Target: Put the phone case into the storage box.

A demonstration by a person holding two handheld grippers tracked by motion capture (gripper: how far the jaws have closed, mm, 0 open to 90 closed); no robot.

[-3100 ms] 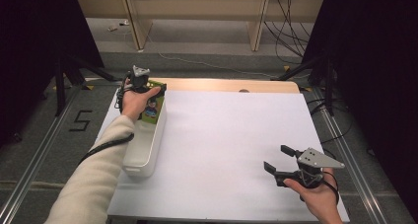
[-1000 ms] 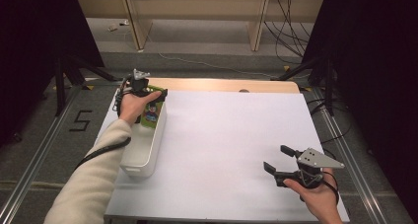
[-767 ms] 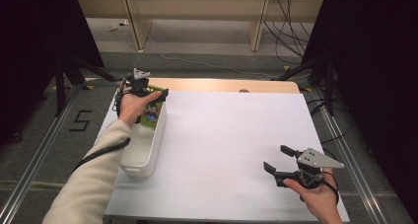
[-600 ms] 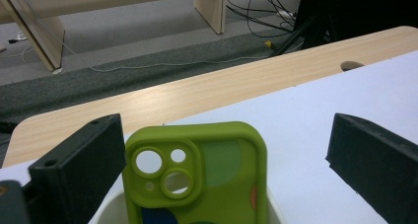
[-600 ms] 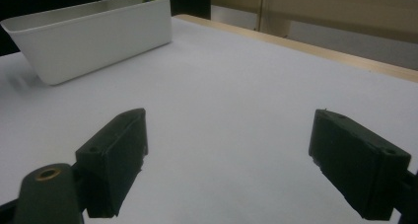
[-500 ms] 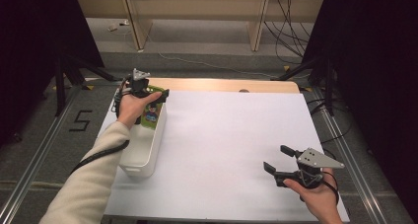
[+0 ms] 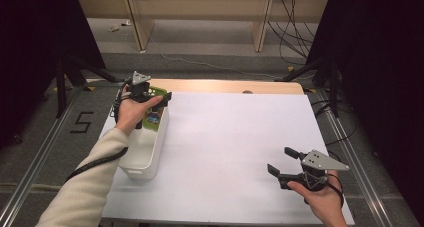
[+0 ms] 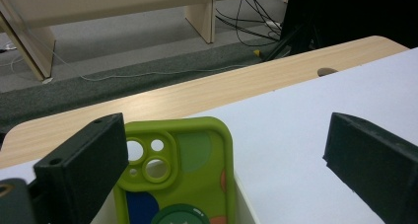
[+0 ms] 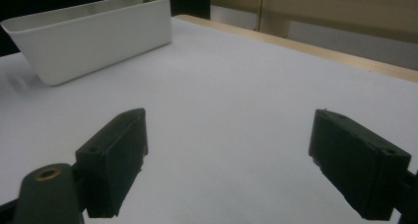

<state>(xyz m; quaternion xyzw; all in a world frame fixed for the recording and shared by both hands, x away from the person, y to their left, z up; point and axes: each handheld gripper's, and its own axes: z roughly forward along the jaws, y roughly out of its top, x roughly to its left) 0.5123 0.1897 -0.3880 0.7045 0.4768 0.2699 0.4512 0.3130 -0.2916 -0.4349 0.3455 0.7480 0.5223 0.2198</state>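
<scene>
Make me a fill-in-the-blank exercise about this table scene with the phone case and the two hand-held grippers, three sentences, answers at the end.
1. The green phone case with round camera holes stands inside the long ____ plastic bin.
2. The jaws of the left hand-held gripper stand ____, with the right jaw clear of the case.
3. The right hand-held gripper hovers, holding ____, over the white table cover.

Missing words: white; open; nothing
</scene>
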